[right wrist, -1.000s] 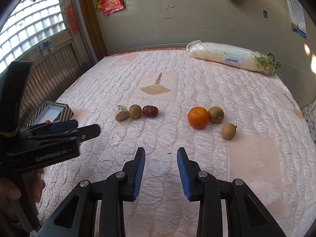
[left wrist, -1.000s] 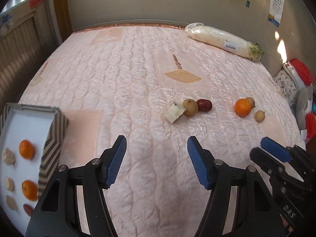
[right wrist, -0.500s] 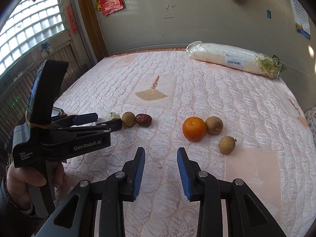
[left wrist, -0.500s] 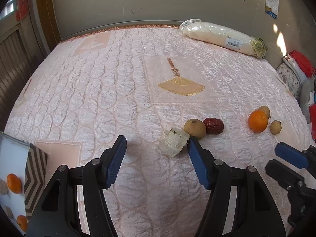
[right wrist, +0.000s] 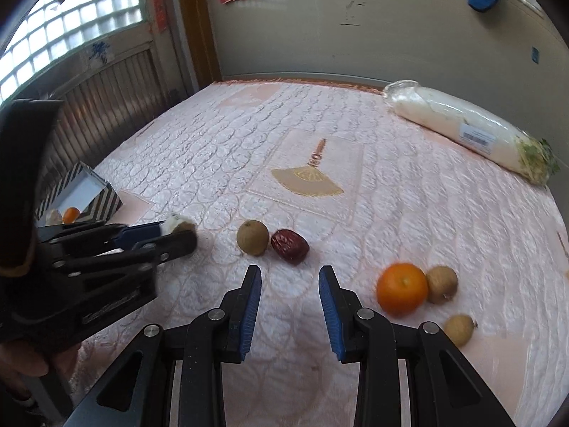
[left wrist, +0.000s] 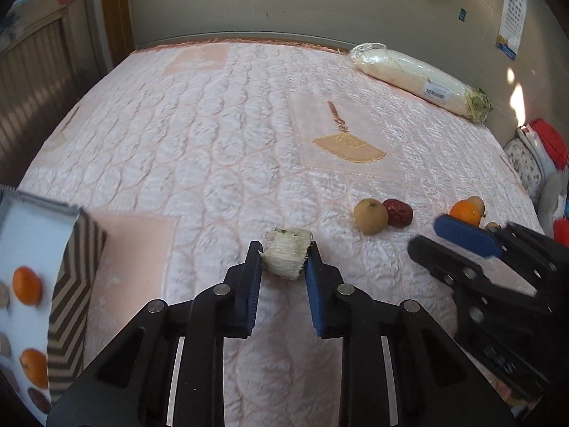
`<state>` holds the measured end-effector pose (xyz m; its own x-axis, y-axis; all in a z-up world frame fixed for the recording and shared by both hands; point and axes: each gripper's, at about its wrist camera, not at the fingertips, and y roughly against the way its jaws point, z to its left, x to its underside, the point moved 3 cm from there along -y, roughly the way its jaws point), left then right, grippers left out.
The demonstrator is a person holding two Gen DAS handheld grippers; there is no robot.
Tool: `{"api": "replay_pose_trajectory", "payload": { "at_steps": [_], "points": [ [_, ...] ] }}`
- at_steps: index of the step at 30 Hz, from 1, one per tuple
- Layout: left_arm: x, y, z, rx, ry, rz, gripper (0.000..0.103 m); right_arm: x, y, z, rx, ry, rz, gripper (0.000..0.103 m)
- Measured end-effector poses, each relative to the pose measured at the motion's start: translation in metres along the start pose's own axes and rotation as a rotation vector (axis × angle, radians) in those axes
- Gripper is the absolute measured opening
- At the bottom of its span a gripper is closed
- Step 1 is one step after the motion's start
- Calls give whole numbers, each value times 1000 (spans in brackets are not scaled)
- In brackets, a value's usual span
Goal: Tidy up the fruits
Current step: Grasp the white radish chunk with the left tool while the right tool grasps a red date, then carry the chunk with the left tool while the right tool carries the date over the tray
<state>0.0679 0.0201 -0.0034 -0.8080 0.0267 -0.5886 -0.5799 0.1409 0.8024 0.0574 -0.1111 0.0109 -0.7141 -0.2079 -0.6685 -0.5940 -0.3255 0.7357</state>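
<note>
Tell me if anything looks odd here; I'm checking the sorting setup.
The wrapped white radish lies at the bed's far edge, a vegetable among fruits. The pale chunk in the left gripper looks rough and cut, unlike the whole fruits.

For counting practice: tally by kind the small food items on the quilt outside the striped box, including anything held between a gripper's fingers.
Brown round fruits: 3
Orange: 1
Red date: 1
White fibrous piece, held in the left gripper: 1
Total: 6

Both black grippers carry blue ribbed fingers [left wrist: 249, 284] and silver pivot screws [right wrist: 216, 315].
</note>
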Motion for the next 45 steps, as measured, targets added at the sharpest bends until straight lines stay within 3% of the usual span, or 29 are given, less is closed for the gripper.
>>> {"api": "replay_pose_trajectory", "payload": {
  "at_steps": [5,8,9,13,30,45],
  "points": [
    [11,10,-1,-1,-9,4,23,-8,-22,-1,13,72,28,32],
    [17,14,-3,0,-17,9,23,-11,-30,-3,5,72,34,30],
    [18,15,-3,-2,-17,10,23,-12,-31,-3,4,74,25,24],
    [21,18,0,-13,-7,12,23,-11,-29,0,15,58,27,24],
    [52,60,16,-75,-22,-34,23,32,44,40,28,-90,-75,24],
    [72,103,49,-130,-19,-99,23,42,70,99,-1,-59,-111,24]
  ]
}}
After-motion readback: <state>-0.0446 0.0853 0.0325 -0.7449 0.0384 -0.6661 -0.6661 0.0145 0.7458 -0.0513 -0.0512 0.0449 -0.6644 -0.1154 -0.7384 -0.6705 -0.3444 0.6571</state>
